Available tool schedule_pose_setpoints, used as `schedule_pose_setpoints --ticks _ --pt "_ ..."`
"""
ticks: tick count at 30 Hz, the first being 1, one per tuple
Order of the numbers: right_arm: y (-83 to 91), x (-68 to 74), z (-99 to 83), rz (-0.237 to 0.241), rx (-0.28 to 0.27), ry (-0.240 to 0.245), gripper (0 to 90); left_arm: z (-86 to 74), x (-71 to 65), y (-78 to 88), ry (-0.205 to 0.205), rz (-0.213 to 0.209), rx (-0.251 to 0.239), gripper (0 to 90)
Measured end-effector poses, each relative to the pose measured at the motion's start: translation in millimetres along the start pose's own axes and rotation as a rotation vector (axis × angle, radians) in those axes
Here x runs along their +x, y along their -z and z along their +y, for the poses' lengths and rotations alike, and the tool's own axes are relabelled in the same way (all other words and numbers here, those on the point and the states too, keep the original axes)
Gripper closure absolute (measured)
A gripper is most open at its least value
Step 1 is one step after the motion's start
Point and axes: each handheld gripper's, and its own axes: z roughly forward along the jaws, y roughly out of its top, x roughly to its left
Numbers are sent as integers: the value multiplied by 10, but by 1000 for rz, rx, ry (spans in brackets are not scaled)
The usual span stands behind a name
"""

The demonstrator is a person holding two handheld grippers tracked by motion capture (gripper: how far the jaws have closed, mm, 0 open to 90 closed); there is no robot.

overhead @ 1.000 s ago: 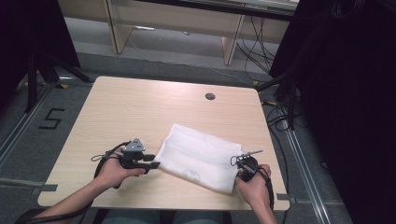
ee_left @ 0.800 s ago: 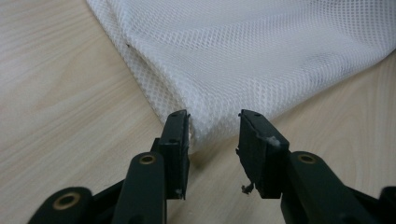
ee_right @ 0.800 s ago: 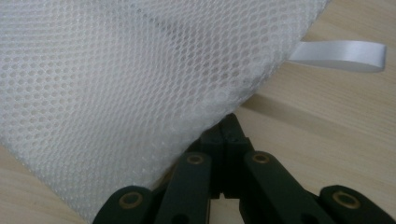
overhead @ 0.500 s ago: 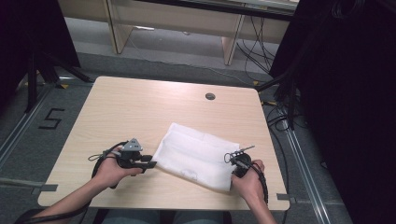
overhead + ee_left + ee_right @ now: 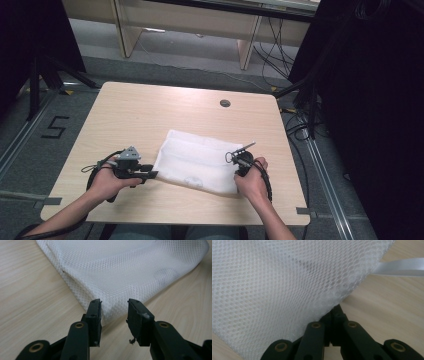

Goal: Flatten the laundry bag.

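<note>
My left claw [image 5: 113, 312]: jaws apart, straddling the near corner of the mesh bag [image 5: 130, 270]; the corner sits between the pads without being pinched.
My right claw [image 5: 334, 315]: jaws pressed together on the bag's edge, mesh bunched over the tips.
My hands: left hand [image 5: 107, 180] at the bag's left corner, right hand [image 5: 252, 182] at its right side, both low on the surface [image 5: 150, 115].
Mesh bag: white, folded flat, lying on the near half of the surface between my claws.
Ribbon [image 5: 402, 268]: a white strip coming out from the bag's edge, lying on the wood.
Far side: a small dark round hole [image 5: 225, 103] in the surface beyond the bag.
</note>
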Motion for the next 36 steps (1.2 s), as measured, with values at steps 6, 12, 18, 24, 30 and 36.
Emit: schedule_pose_setpoints --ticks 6,12,18,24,30,36 --pt "-73 162 251 5 -13 56 900 -23 32 103 31 19 17 648" --pt "-122 259 435 20 1 35 900 -38 49 186 36 48 29 655" --pt "-187 344 582 28 -7 69 900 3 97 323 70 115 -18 716" --pt "-174 406 631 62 -5 86 853 93 33 394 68 160 -105 771" --pt "4 158 626 49 -35 91 762 130 -74 214 43 102 -53 767" --pt "149 73 730 18 -97 83 681 205 -202 10 -31 44 31 762"
